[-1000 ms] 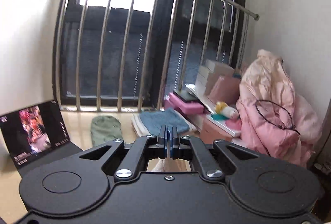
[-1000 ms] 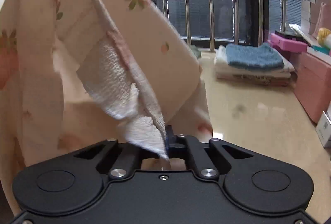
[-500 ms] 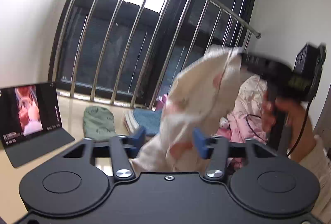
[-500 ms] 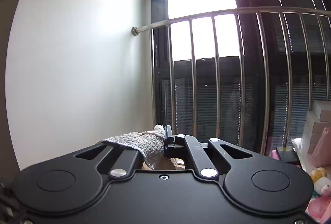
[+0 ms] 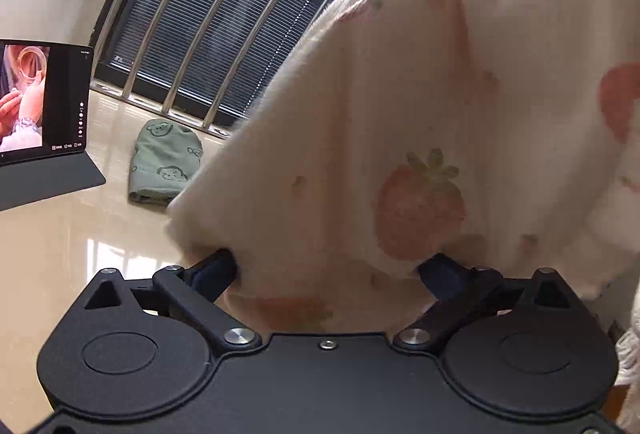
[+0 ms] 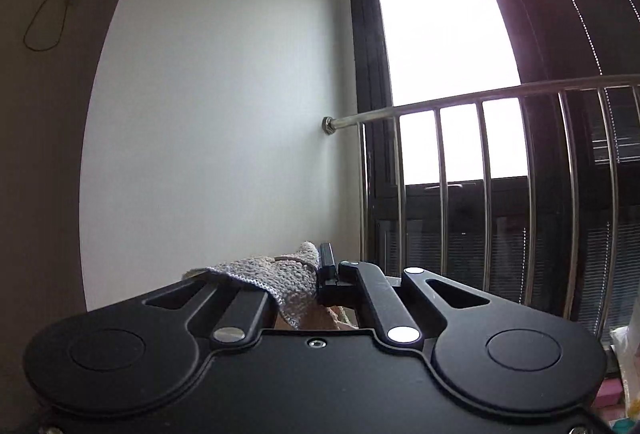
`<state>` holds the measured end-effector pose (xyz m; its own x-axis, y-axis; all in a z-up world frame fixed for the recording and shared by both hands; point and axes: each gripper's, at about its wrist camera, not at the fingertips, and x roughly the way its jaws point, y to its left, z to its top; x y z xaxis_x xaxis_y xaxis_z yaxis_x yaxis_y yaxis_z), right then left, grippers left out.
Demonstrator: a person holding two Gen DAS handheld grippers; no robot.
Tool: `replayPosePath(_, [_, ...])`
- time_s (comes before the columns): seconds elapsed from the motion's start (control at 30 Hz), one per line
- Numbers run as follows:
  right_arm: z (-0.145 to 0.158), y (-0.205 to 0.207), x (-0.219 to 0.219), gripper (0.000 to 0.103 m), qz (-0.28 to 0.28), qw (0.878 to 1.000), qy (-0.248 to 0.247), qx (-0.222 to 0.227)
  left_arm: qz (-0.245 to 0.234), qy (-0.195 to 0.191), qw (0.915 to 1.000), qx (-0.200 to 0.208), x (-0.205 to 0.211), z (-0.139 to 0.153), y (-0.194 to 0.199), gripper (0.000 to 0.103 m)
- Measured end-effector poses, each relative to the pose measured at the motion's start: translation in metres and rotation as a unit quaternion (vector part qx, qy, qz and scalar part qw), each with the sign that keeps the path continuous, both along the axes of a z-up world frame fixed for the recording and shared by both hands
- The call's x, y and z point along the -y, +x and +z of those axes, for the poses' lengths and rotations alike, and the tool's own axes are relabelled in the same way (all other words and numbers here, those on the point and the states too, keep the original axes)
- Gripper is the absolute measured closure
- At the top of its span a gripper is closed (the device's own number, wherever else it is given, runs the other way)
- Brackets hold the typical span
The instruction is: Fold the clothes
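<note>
garments: 2 | left hand-held gripper (image 5: 326, 272) spread | right hand-held gripper (image 6: 318, 274) pinching cloth (image 6: 280, 280)

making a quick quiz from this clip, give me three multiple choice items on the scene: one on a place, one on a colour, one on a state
1. Where does the folded green cloth with bear faces lie?
A. on the floor by the railing
B. on the tablet
C. in the right gripper

2. What colour are the strawberries on the cream fleece garment?
A. blue
B. pink-red
C. black

3. How is the left gripper?
A. shut on nothing
B. out of view
C. open, with garment between its fingers

Key: 1 A, it rests on the glossy floor; 2 B, the print shows it; 3 C, its fingers stand wide apart.
</note>
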<state>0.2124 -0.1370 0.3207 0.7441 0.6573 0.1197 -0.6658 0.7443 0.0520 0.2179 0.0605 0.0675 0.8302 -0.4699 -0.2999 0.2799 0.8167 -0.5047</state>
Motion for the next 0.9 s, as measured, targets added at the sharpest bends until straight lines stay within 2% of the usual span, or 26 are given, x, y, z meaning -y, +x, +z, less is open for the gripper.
replayPosePath(0.03, [0.002, 0.0, 0.002, 0.102, -0.006, 1.0, 0.002, 0.004, 0.01, -0.002, 0.9999, 0.003, -0.004, 0.003, -0.001, 0.018])
replayPosePath(0.1, [0.006, 0.002, 0.012, 0.102, -0.027, 1.0, 0.004, 0.012, 0.029, -0.005, 0.9995, 0.009, -0.012, 0.008, -0.002, 0.082])
replayPosePath(0.13, [0.006, 0.006, 0.02, 0.102, -0.042, 0.999, 0.007, 0.015, 0.033, 0.0, 0.9992, 0.02, -0.016, 0.016, -0.007, 0.087])
replayPosePath(0.2, [0.004, 0.015, 0.039, 0.102, -0.067, 0.997, 0.017, 0.016, 0.041, 0.009, 0.9982, 0.043, -0.025, 0.032, -0.016, 0.091])
replayPosePath(0.33, [-0.017, 0.033, 0.084, 0.102, -0.108, 0.994, 0.035, 0.003, 0.058, 0.029, 0.9941, 0.087, -0.043, 0.063, -0.035, 0.093])
replayPosePath(0.47, [-0.077, 0.051, 0.12, 0.102, -0.15, 0.988, -0.007, -0.04, 0.072, 0.048, 0.9875, 0.131, -0.061, 0.094, -0.054, 0.093])
replayPosePath(0.53, [-0.119, 0.063, 0.131, 0.101, -0.164, 0.982, -0.033, -0.087, 0.022, 0.073, 0.9924, 0.096, -0.038, 0.069, -0.056, 0.093])
replayPosePath(0.6, [-0.171, 0.082, 0.136, 0.1, -0.167, 0.971, -0.076, -0.151, -0.019, 0.077, 0.9964, 0.03, -0.013, 0.032, -0.048, 0.093])
replayPosePath(0.63, [-0.195, 0.092, 0.134, 0.099, -0.161, 0.965, -0.096, -0.186, -0.045, 0.074, 0.9962, -0.008, -0.001, 0.003, -0.036, 0.093])
replayPosePath(0.7, [-0.242, 0.107, 0.129, 0.097, -0.144, 0.947, -0.134, -0.256, -0.069, 0.08, 0.9915, -0.075, 0.023, -0.047, -0.019, 0.093])
replayPosePath(0.77, [-0.285, 0.11, 0.12, 0.094, -0.128, 0.922, -0.176, -0.32, -0.084, 0.082, 0.9836, -0.137, 0.038, -0.088, 0.0, 0.093])
replayPosePath(0.8, [-0.306, 0.112, 0.116, 0.077, -0.12, 0.908, -0.197, -0.351, -0.09, 0.079, 0.9794, -0.163, 0.041, -0.105, 0.008, 0.092])
replayPosePath(0.87, [-0.343, 0.112, 0.109, 0.054, -0.105, 0.879, -0.237, -0.4, -0.098, 0.076, 0.97, -0.209, 0.041, -0.129, 0.022, 0.09])
replayPosePath(0.9, [-0.351, 0.107, 0.107, 0.053, -0.101, 0.874, -0.257, -0.401, -0.101, 0.073, 0.9692, -0.212, 0.035, -0.132, 0.023, 0.084])
